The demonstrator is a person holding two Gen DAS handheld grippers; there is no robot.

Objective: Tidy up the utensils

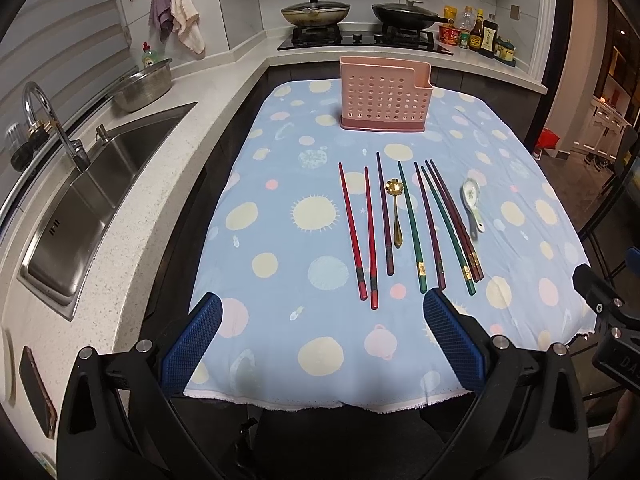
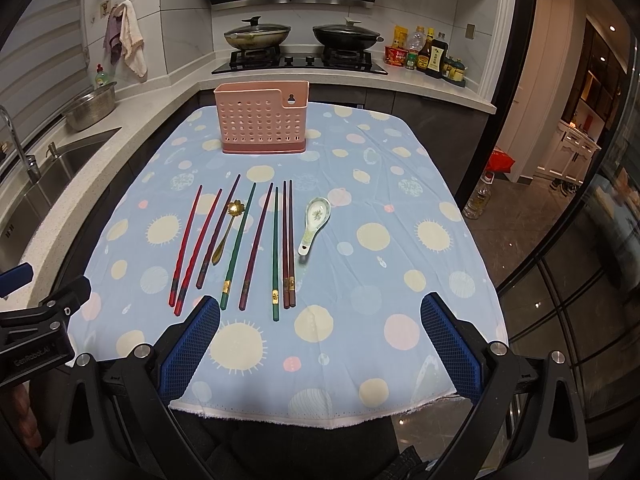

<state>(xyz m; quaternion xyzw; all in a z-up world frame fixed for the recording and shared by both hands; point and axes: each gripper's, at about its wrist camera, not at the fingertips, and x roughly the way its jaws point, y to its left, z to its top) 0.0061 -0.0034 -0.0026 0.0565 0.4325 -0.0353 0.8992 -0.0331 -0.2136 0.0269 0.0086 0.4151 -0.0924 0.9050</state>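
A pink perforated utensil holder stands at the far end of the table. In front of it lie several chopsticks in a row: red, purple, green and dark brown. A gold flower spoon lies among them. A white ceramic spoon lies to their right. My left gripper and right gripper are both open and empty, near the table's front edge.
The table wears a blue dotted cloth. A counter with a sink runs along the left. A stove with two lidded pans and sauce bottles stand behind.
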